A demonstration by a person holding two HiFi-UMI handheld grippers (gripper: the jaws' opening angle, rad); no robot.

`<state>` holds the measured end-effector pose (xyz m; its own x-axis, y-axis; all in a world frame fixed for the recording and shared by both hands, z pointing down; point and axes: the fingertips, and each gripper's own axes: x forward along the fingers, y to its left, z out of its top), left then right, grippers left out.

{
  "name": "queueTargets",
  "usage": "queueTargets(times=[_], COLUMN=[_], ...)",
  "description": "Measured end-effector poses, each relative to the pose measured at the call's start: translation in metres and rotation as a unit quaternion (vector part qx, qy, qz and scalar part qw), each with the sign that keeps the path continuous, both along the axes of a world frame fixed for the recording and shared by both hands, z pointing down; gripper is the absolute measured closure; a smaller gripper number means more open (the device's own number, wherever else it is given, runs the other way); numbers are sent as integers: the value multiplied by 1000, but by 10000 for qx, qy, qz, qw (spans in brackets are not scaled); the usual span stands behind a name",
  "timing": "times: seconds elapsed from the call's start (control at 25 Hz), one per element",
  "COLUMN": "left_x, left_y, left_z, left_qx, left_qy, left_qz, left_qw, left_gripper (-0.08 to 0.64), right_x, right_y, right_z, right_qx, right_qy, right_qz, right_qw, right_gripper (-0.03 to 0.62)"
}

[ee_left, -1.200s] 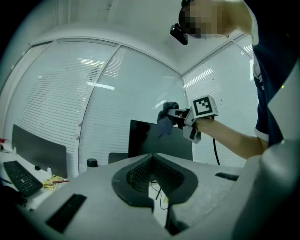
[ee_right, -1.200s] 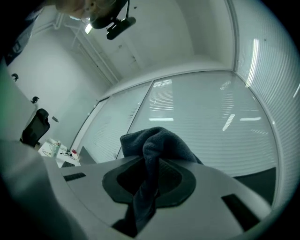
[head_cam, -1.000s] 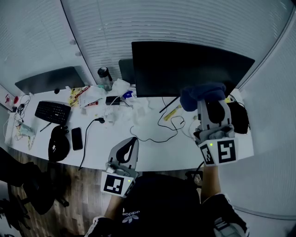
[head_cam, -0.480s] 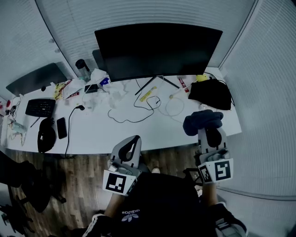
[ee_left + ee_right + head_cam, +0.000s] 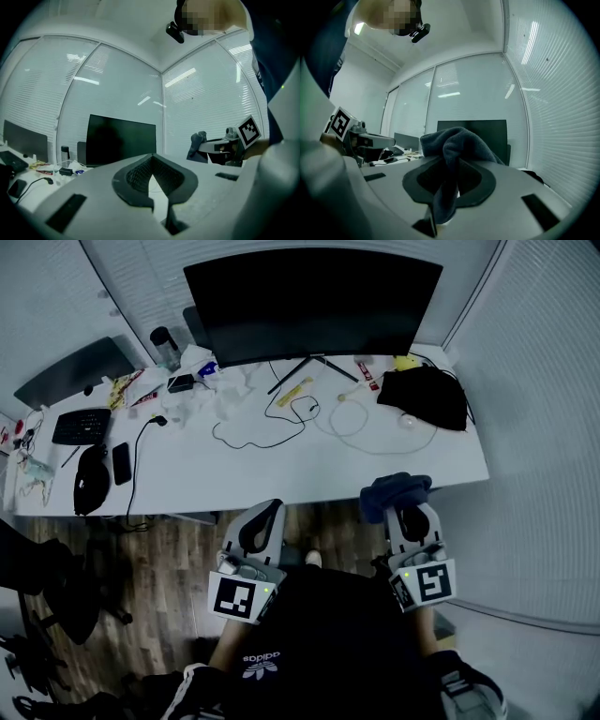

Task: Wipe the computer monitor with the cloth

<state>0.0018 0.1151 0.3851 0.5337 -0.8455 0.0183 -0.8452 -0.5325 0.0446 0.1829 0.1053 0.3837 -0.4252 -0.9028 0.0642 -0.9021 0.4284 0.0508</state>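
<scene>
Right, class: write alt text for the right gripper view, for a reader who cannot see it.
The right claw is shut on a dark blue cloth, which bunches up above its jaws. Beyond it stands a dark computer monitor, its screen off; the cloth is held well short of the screen and does not touch it.

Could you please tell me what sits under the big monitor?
Its splayed stand legs rest on the white desk, a black cable just in front. Anything behind the monitor is covered.
</scene>
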Motion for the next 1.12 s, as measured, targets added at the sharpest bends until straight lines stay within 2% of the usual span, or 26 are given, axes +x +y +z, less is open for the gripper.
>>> queueTargets(times=[0.24,0.44,0.8,1.12], left_x=[-6,-10,-18,-16], left_y=[0,-5,-13,-18], left_z=[0,-3,-6,-6], left_qx=[6,23,43,68], left_qy=[-31,-32,-49,-52], left_qz=[-70,-61,-58,-88], left_qw=[10000,10000,10000,9999], left_gripper=[555,555,555,555], right_x=[-14,-21,-33,-29], right_y=[6,-1,-13,-19], right_z=[11,7,1,9], right_qx=[-123,-78,-21,-133], right_qy=[4,67,-84,136], right_qz=[-165,-203,-270,-309], right_qw=[9998,9997,9996,9993], right_gripper=[545,545,545,545])
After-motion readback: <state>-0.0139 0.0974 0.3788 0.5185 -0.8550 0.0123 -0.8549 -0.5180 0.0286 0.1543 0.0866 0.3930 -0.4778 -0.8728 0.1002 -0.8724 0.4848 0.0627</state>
